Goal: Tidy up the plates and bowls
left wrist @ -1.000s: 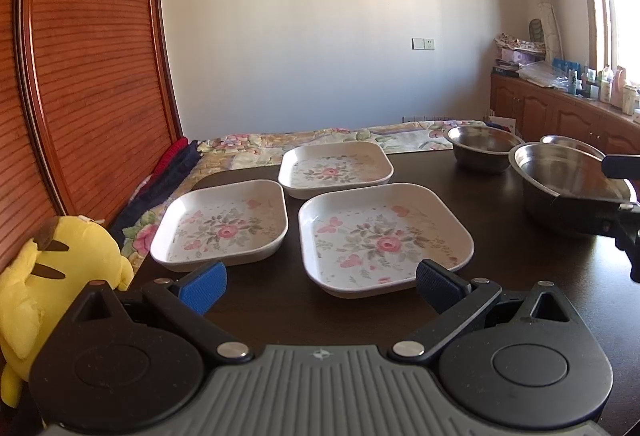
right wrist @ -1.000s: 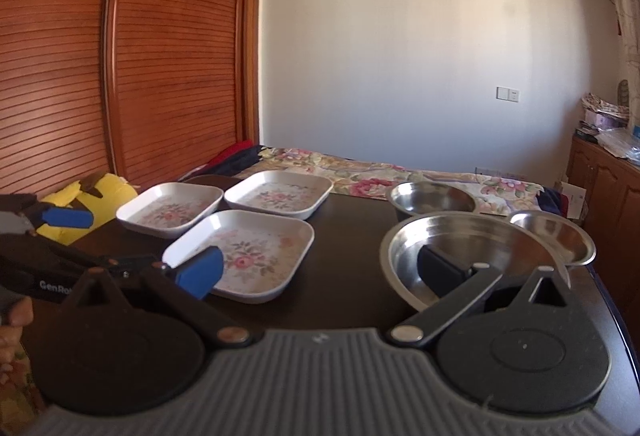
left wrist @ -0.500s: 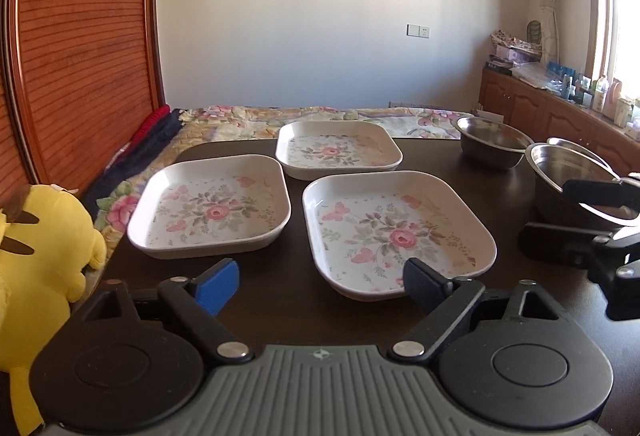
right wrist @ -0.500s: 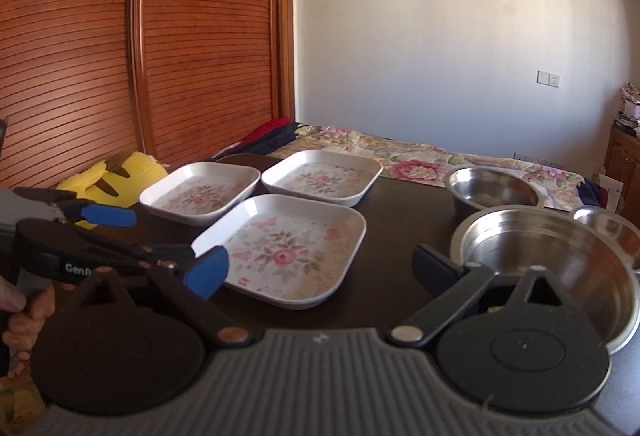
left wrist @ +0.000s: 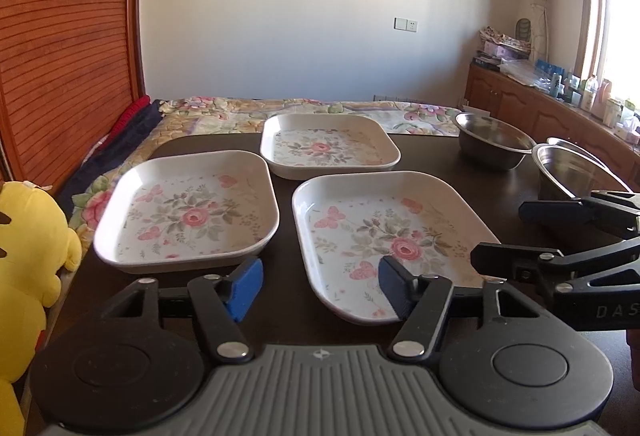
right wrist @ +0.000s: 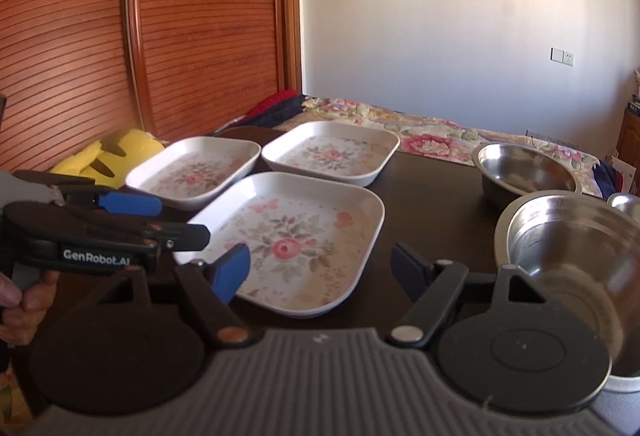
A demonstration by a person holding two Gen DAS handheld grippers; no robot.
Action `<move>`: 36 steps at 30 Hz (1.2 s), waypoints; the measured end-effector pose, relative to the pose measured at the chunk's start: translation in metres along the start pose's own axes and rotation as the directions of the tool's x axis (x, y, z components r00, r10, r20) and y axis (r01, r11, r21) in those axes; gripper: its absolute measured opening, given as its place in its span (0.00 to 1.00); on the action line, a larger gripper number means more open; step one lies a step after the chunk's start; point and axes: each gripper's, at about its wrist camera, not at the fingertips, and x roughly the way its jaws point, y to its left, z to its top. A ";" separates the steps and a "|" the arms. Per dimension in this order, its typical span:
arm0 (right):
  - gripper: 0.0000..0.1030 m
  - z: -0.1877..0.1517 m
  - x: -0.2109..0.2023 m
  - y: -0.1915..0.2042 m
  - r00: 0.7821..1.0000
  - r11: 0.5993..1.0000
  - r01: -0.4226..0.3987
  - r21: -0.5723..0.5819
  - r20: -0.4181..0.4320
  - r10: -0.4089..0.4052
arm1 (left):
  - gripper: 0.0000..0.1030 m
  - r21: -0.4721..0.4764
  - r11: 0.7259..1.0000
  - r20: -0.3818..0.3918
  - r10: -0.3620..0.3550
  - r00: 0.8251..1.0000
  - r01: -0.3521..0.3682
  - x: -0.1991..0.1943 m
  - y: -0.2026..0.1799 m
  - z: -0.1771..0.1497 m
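Three floral plates lie separately on the dark worktop [left wrist: 460, 164], none stacked, so by my judgement the organizing has hardly begun. Taking the nearest plate [left wrist: 390, 240] as landmark: a second plate [left wrist: 188, 210] lies just to its left, not touching, and a third plate [left wrist: 328, 146] sits just behind it. To its right, well apart, stand the steel bowls: a small bowl [left wrist: 494, 140] farther back, a large bowl [left wrist: 572, 170] nearer, and a third bowl's rim [left wrist: 576, 144] peeping behind that one; they too stand unnested. The left hand-held gripper [left wrist: 320, 286] hovers at the landmark plate's near rim, fingers spread, holding nothing. The right hand-held gripper [right wrist: 320, 266] is likewise released and empty, between that plate and the large bowl. A yellow plush toy [left wrist: 28, 236] sits beyond the second plate. Stacking plates and nesting bowls all remains.
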 end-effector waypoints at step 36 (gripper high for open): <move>0.32 0.005 0.042 -0.023 0.994 0.996 0.004 0.085 -0.110 0.005 | 0.20 -0.011 0.999 -0.045 -0.034 0.998 0.034 0.030 0.007 0.006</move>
